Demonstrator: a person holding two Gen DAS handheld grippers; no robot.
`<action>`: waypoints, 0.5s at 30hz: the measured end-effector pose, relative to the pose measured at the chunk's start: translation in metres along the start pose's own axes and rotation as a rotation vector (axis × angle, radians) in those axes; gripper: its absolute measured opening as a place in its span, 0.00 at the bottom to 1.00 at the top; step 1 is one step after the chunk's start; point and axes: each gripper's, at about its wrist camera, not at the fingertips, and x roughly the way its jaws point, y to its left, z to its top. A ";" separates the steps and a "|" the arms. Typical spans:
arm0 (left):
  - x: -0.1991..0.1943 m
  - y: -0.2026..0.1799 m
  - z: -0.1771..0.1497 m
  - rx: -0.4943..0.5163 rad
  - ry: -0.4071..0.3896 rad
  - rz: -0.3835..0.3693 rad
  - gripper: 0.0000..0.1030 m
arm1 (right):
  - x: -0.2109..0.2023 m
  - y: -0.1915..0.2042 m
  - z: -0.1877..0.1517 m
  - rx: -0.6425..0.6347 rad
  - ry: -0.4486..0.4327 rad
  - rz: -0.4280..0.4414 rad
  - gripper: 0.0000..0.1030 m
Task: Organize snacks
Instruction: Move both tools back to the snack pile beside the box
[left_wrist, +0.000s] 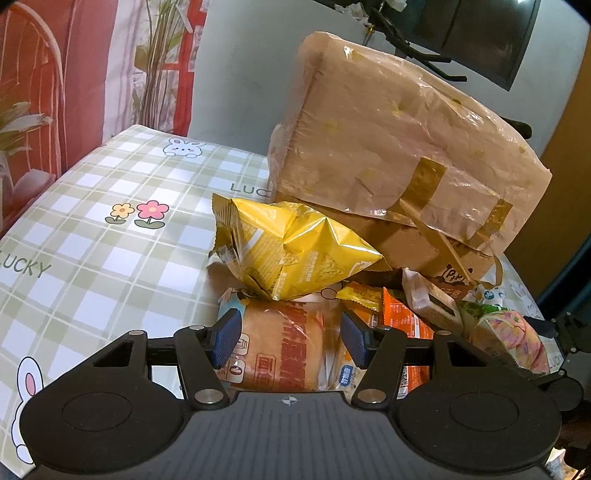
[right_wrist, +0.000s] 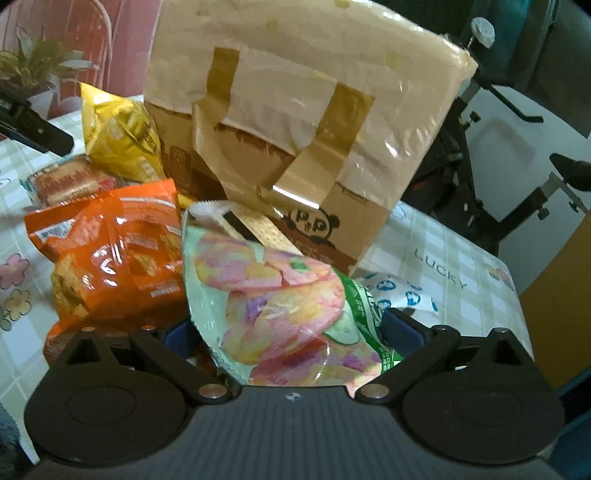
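A: Snacks lay heaped on the bench (left_wrist: 92, 229), on its checked cloth, right in front of the paper bag (left_wrist: 388, 147). What did your left side show?

B: My left hand-held gripper (left_wrist: 290, 338) hovered with its jaws partly apart, gripping nothing. Between and beyond its blue pads (left_wrist: 225, 334) sat the bread packet (left_wrist: 284, 350); I couldn't tell whether the pads touched it. The yellow chip bag (left_wrist: 295, 254) rested at twelve o'clock from that gripper, lying on top of the bread packet and leaning against the paper bag.

A: And the right?

B: My right hand-held gripper (right_wrist: 291, 332) had the green pouch of coloured crisps (right_wrist: 273, 302) between its jaws. The pouch hid most of both pads, so I cannot tell whether they pressed on it or only stood around it.

A: What surrounded the pouch?

B: The orange snack pack (right_wrist: 114, 251) lay at ten o'clock from it, touching its edge. A cracker packet (right_wrist: 255, 225) poked out at twelve o'clock, against the paper bag's panda print (right_wrist: 317, 225). At two o'clock a white packet with blue marks (right_wrist: 402, 295) lay on the cloth just beside it.
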 end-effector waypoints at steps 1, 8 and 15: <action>-0.001 0.000 0.000 -0.001 -0.001 -0.002 0.60 | 0.001 0.001 -0.001 -0.001 0.004 -0.003 0.98; -0.002 0.001 -0.001 -0.007 -0.001 -0.009 0.60 | -0.003 -0.004 -0.001 0.022 0.001 0.010 0.84; -0.004 0.001 0.001 -0.013 -0.015 -0.001 0.60 | -0.012 -0.010 0.002 0.058 -0.012 0.051 0.78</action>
